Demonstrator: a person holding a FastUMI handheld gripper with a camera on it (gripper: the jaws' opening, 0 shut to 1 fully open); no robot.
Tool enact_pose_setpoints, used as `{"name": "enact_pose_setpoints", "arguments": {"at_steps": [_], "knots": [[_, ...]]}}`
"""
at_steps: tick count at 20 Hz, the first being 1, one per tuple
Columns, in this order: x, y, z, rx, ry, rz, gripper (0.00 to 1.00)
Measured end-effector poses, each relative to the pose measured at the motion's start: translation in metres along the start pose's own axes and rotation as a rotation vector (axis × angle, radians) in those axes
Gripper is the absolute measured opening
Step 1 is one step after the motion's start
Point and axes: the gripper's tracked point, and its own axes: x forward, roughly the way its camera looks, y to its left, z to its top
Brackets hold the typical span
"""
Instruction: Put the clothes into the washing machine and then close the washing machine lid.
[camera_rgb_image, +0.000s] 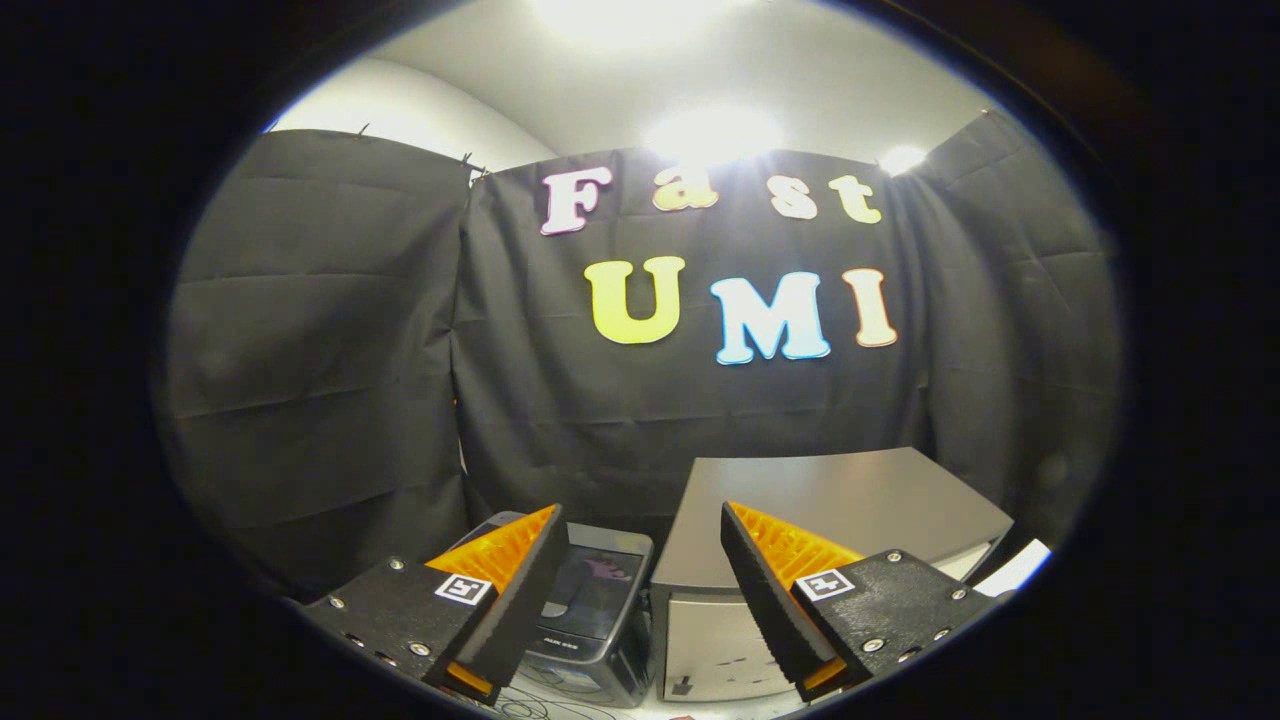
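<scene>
Tool (640, 570): held level above the tabletop (600, 708), aimed at the black cloth wall (330, 400), fingers (520, 585) spread wide, nothing between them, nothing touched. Washing machine (590, 620): small dark box with a clear lid, standing low just beyond the fingers, partly hidden behind the left finger; lid seen lying flat on top, though whether fully closed cannot be told. Pinkish shape visible through or on the lid, too small to identify as clothes. Grey cabinet (830, 500): larger box with a flat pale top, standing just beside the washing machine on its right, partly behind the right finger; front panel pale, with small dark marks. White sheet (1020, 568): at the cabinet's far right corner. Ceiling lights (710, 130): bright, above the cloth wall.
</scene>
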Motion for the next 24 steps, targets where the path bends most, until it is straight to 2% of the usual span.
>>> {"name": "enact_pose_setpoints", "arguments": {"at_steps": [13, 21, 24], "knots": [[-0.088, -0.084, 0.005, 0.035, -0.05, -0.127, 0.95], [-0.108, -0.116, -0.003, 0.061, -0.051, -0.186, 0.95], [-0.109, -0.117, -0.005, 0.061, -0.049, -0.184, 0.95]]}}
